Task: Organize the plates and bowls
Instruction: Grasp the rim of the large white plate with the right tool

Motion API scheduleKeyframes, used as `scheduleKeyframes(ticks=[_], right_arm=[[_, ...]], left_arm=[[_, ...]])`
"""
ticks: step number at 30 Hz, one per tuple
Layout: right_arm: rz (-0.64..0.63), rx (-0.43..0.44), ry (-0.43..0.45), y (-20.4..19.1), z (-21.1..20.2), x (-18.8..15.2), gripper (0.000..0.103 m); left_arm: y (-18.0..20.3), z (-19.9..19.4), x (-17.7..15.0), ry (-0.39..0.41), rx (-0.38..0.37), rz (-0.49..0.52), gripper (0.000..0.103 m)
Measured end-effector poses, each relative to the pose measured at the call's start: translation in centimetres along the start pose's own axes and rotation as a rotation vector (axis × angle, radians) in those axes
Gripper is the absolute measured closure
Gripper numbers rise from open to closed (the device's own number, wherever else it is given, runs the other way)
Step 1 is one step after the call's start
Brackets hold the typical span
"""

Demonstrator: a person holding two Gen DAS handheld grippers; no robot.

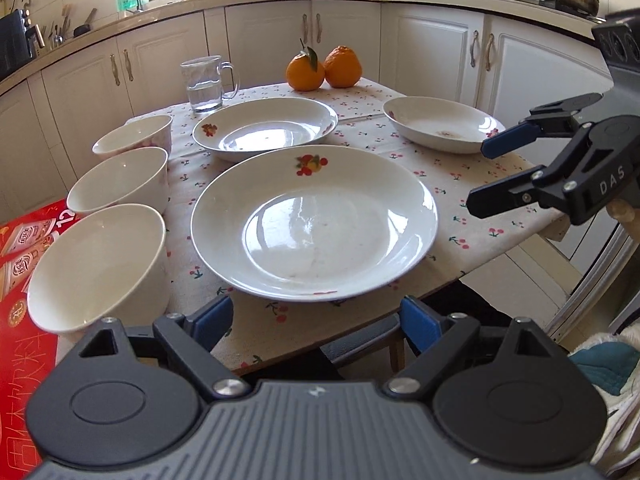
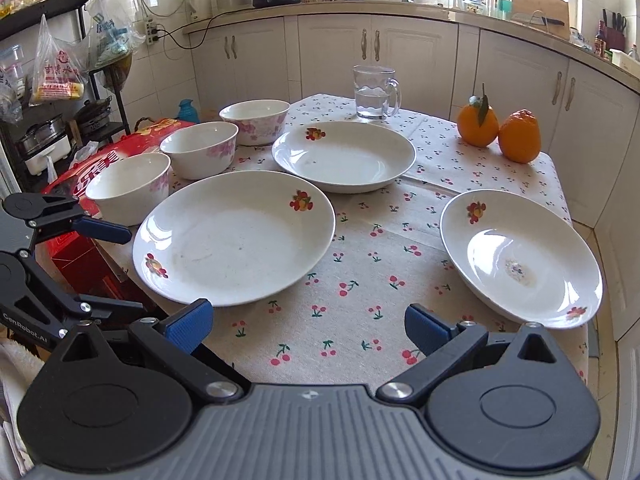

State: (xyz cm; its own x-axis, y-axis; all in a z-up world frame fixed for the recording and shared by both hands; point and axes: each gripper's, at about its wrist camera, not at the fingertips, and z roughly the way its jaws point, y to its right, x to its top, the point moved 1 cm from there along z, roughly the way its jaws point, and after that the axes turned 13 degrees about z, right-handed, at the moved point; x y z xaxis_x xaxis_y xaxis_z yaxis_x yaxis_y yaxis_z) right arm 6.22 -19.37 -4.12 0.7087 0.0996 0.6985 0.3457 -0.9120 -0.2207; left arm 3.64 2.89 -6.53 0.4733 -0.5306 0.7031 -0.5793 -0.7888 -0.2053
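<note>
Three white plates with fruit prints lie on the cherry-print tablecloth: a large near plate, a far plate and a right plate. Three white bowls stand in a row along the left edge: near, middle, far. My left gripper is open and empty, just before the near plate's front rim. My right gripper is open and empty over bare cloth between the near and right plates; it shows in the left wrist view.
A glass mug of water and two oranges stand at the table's far side. A red box lies left of the bowls. Kitchen cabinets surround the table.
</note>
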Motion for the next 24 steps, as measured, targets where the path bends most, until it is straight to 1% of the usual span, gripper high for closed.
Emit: scheduleKeyframes(ticks=[9,16,19,24], right_arm=[[-0.033,0.087,-0.074,-0.2,2.7,2.6,0.0],[-0.055,0.148,-0.147,0.0,6.0,4.8,0.0],[-0.075,0.166,-0.183,-0.2,7.4,5.9,0.0],[-0.111,0.202,-0.273,-0.3,10.3,7.7,0.0]], left_arm=[[0.0,1.3,-0.1,-0.008,0.0,-0.005,0.013],[-0.2,1.6,0.1,-0.006,0.015,-0.01,0.013],[-0.2,1.7,0.2,-0.009,0.013,-0.005,0.013],[-0.3,1.8,0.2,-0.012,0.011,-0.009,0.013]])
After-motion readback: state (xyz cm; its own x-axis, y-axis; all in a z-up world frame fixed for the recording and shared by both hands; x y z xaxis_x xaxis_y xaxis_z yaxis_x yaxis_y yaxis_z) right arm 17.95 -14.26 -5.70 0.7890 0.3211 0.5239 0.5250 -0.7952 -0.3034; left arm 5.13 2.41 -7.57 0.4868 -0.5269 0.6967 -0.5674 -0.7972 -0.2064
